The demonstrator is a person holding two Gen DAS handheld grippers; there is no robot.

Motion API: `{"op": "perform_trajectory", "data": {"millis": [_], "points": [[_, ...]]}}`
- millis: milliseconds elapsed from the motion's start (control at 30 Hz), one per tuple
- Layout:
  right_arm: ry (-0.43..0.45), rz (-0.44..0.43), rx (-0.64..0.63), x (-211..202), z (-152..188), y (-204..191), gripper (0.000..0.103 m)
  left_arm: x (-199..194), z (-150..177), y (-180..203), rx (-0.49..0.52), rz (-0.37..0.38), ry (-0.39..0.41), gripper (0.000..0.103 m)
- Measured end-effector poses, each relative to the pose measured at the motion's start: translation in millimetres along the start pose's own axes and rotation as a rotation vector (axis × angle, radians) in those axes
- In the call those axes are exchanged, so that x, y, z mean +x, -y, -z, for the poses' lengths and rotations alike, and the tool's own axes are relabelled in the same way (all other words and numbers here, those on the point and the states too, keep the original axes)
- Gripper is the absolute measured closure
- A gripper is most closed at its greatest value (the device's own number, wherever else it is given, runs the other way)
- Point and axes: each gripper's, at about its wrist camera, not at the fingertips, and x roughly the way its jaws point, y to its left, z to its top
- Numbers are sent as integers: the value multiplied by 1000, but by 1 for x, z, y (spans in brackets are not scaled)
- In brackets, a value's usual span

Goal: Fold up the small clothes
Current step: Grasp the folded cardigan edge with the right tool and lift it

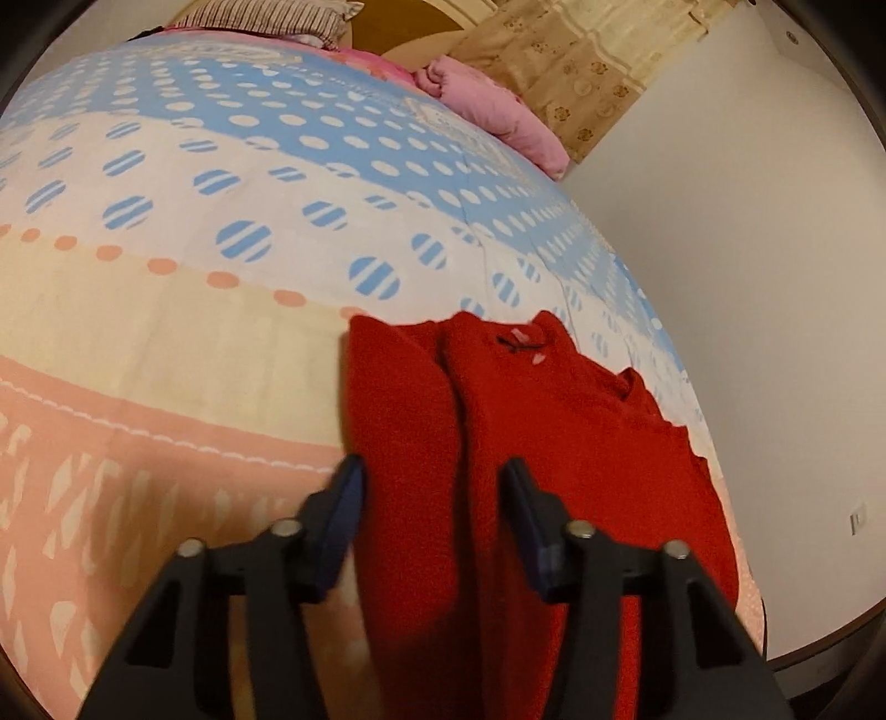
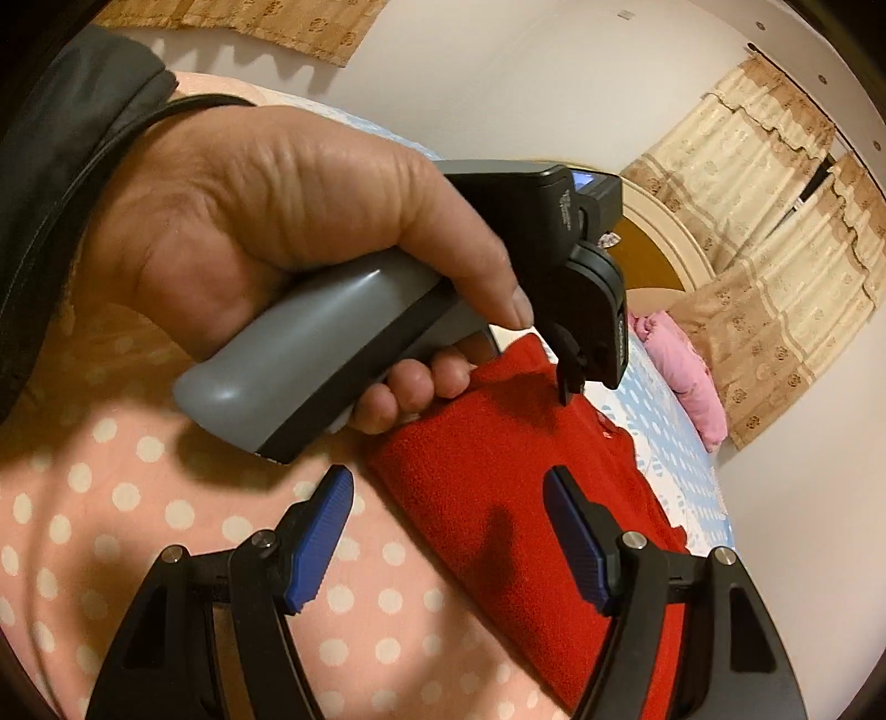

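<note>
A small red fleece garment (image 1: 554,432) lies partly folded on the patterned bedspread (image 1: 166,332), with a lengthwise crease and a small bow near its far end. My left gripper (image 1: 432,476) is open just above it, its blue-padded fingers straddling the folded left strip. In the right wrist view the garment (image 2: 498,498) lies ahead. My right gripper (image 2: 448,487) is open above its near edge, empty. The left gripper's handle, held in a hand (image 2: 288,221), hovers over the garment's far part.
A pink bundle (image 1: 498,111) and a striped pillow (image 1: 260,16) lie at the head of the bed. The bed's right edge (image 1: 714,443) meets a white wall (image 1: 747,277). Patterned curtains (image 2: 775,249) hang behind.
</note>
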Motion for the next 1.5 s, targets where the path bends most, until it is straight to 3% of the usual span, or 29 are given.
{"op": "perform_trajectory", "data": {"millis": [33,100,133,400,800,1500], "points": [[-2,-9,10,1,1,2,32,1,-1,-1,-3,22,-12,85],[-20,-79,36,3,1,6,69,1,-1,-2,-24,47,-22,85],[-36,-106,43,4,1,5,96,0,-2,-4,-42,58,-19,86],[48,-143,123,-25,11,26,98,-13,-7,-2,-121,124,-8,86],[131,-173,322,-40,33,72,99,-35,-20,57,-57,172,22,87],[165,-217,669,-57,97,143,99,-18,-20,151,12,231,22,89]]}}
